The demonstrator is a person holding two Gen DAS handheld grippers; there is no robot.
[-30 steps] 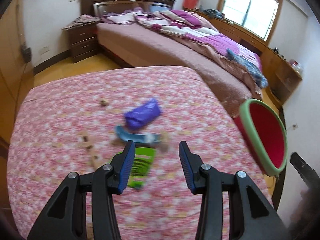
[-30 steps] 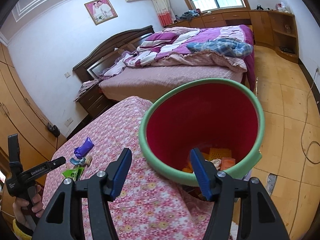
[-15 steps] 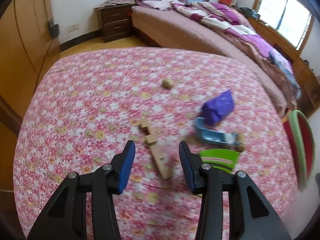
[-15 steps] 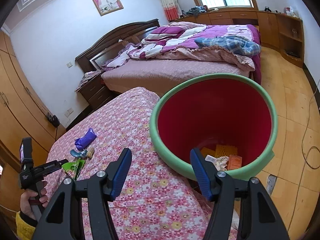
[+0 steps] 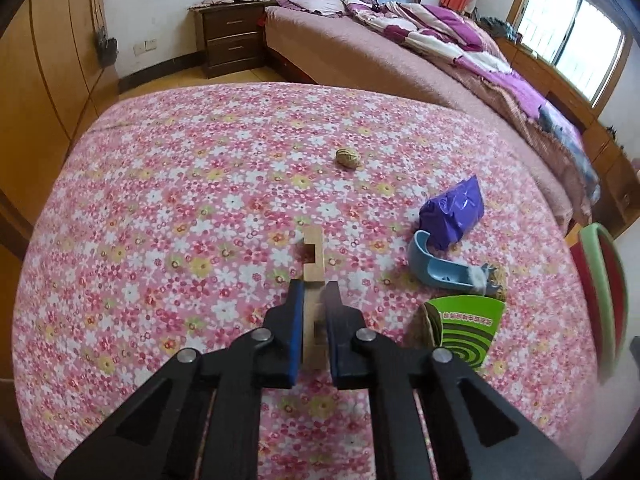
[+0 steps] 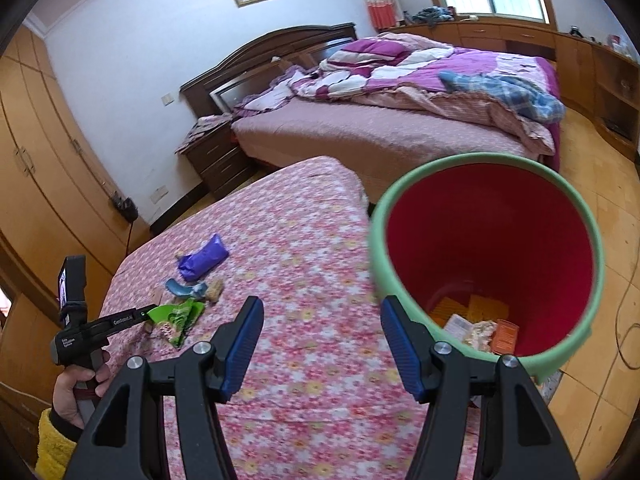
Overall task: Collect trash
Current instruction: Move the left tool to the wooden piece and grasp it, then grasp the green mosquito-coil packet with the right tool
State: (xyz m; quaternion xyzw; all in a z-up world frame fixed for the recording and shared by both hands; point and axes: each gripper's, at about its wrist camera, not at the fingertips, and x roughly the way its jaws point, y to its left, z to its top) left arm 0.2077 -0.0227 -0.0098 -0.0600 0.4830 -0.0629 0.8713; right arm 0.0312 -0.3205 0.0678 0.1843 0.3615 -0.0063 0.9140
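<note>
While the left tongs (image 5: 312, 290) sit clamped on a notched wooden strip (image 5: 313, 254), the strip lies flat on the flowered bench (image 5: 180, 208), its far end sticking out past the fingertips. Right of it: a blue plastic scoop (image 5: 436, 266), a purple wrapper (image 5: 454, 212) touching the scoop's far end, a green printed packet (image 5: 466, 322) nearer the camera. A nut shell (image 5: 347, 157) lies alone, farther up the cloth, well apart from the rest. Right tongs (image 6: 322, 326) spread wide, holding nothing, hovering over the bench edge beside a red bin with a green rim (image 6: 486, 160). Bin stands just off the bench's right side; orange packets and paper scraps (image 6: 478, 326) on its bottom. From the right wrist view, the left hand (image 6: 78, 382) grips its tool low at the bench's left side.
</note>
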